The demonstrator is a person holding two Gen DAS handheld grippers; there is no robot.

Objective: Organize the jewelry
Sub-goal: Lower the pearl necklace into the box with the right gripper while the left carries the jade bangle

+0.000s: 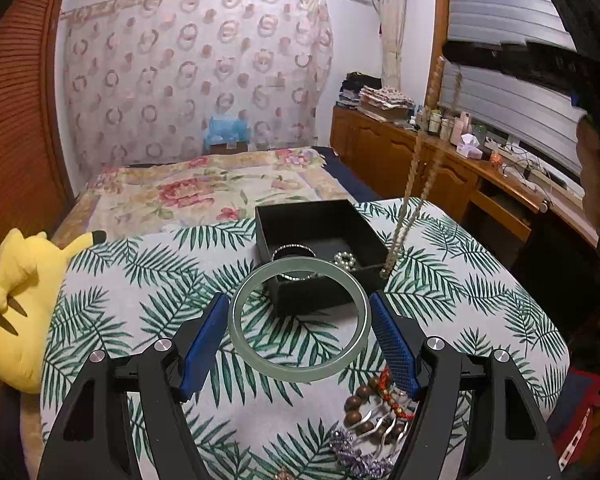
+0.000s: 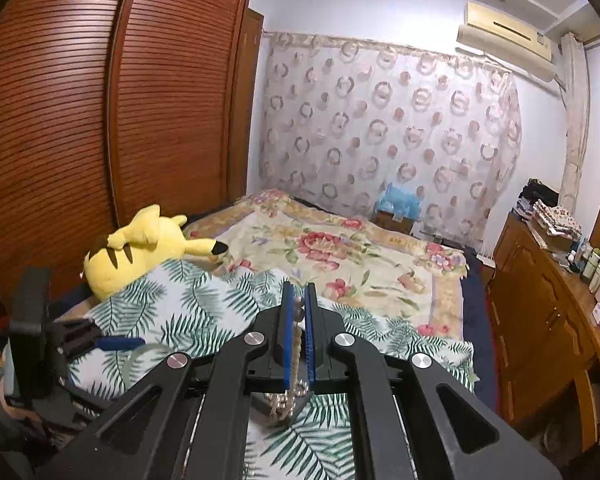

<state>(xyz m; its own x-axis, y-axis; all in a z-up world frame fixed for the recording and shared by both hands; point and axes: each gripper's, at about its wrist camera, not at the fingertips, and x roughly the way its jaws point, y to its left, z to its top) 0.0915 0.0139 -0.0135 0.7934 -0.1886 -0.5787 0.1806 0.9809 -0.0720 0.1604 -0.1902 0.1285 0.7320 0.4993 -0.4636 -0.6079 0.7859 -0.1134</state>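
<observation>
My left gripper (image 1: 297, 300) is shut on a pale green jade bangle (image 1: 300, 372), its blue pads pressing on the ring's two sides; the bangle is held flat above the leaf-print cloth (image 1: 140, 280). Just beyond it stands an open black box (image 1: 312, 220) with a silver bracelet (image 1: 294, 249) and a small pearl piece (image 1: 346, 259) inside. My right gripper (image 2: 299, 292) is shut on a pearl necklace (image 2: 297, 344). In the left wrist view the necklace (image 1: 412, 184) hangs from high up at the right, and its lower end dangles by the box's right front corner.
A wooden-bead bracelet with red cord (image 1: 364, 400), a metal comb and a purple hair clip (image 1: 356, 456) lie near the front of the cloth. A yellow plush toy (image 1: 16, 308) sits at the left edge. Behind are a flowered bed (image 1: 204, 188) and a wooden cabinet (image 1: 440, 168) on the right.
</observation>
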